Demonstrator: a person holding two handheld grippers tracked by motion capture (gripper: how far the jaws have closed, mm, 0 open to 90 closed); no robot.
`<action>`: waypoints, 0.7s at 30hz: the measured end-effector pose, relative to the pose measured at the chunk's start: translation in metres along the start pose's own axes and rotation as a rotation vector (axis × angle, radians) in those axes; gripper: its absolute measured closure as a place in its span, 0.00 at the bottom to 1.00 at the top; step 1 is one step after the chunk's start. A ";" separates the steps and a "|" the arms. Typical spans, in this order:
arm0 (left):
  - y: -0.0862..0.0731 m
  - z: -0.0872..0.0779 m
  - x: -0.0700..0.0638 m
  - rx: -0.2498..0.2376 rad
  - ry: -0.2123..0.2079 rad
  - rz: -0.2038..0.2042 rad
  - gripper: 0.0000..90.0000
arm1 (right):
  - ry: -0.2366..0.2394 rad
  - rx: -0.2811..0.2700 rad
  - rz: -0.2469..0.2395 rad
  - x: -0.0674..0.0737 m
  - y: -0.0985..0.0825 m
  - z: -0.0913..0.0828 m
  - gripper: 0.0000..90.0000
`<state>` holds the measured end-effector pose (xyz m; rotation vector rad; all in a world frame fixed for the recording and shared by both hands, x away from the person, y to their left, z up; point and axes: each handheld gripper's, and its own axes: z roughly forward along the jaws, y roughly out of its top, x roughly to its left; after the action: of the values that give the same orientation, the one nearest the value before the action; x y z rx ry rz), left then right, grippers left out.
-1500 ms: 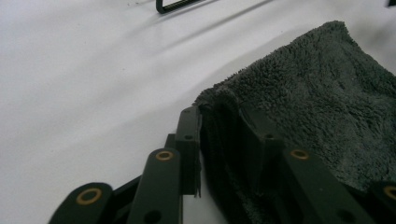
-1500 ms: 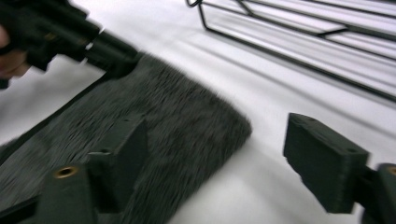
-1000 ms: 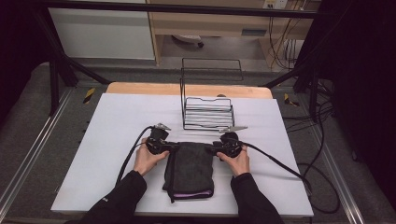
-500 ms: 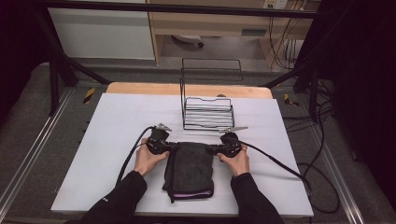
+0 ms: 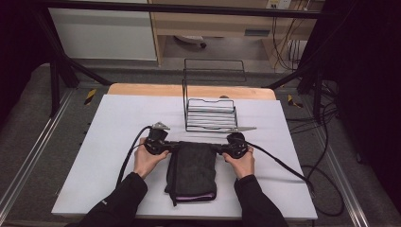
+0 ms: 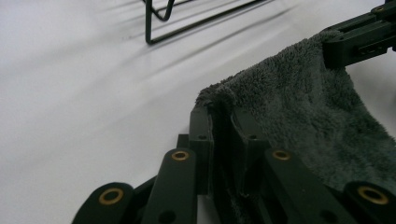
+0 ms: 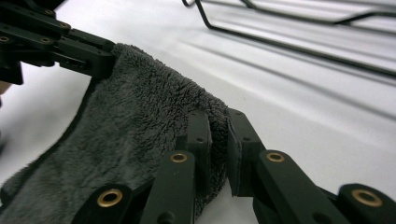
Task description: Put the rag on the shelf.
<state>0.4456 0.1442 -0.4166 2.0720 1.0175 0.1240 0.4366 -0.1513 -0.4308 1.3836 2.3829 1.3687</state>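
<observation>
towel: dark grey towel (image 5: 191, 170) sits at bench (image 5: 108, 142) 6 o'clock, same spot as before | left gripper (image 5: 171, 147): jaws just closed, pinching its 11 o'clock corner | right gripper (image 5: 218, 149): jaws pinching the 1 o'clock corner | wire rack (image 5: 210, 113) at 12 o'clock, unmoved

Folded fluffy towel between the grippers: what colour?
Dark grey fluffy towel, clearest in the right gripper view.

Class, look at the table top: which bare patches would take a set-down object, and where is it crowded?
Bare: the table's left part, from its edge to the rack and left tool; a narrower strip right of the rack and right tool. Crowded: the middle, where both tools grip the towel just before the rack.
</observation>
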 end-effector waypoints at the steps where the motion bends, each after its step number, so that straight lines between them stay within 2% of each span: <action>1: 0.002 -0.003 -0.002 -0.010 0.006 0.012 0.89 | 0.001 -0.007 -0.008 0.002 0.001 -0.002 0.91; 5: 0.007 -0.014 -0.011 -0.048 0.009 0.040 0.89 | 0.001 -0.039 -0.038 0.009 0.005 -0.011 0.91; 6: 0.009 -0.017 -0.013 -0.059 0.012 0.047 0.89 | -0.004 -0.063 -0.049 0.013 0.008 -0.016 0.91; 12: 0.015 -0.033 -0.021 -0.119 0.013 0.074 0.89 | 0.004 -0.119 -0.054 0.016 0.012 -0.028 0.91; 21: 0.023 -0.055 -0.037 -0.193 0.026 0.120 0.89 | -0.006 -0.192 -0.109 0.030 0.022 -0.048 0.92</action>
<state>0.4128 0.1449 -0.3547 1.9580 0.8604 0.2997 0.4115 -0.1568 -0.3755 1.1893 2.2185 1.5145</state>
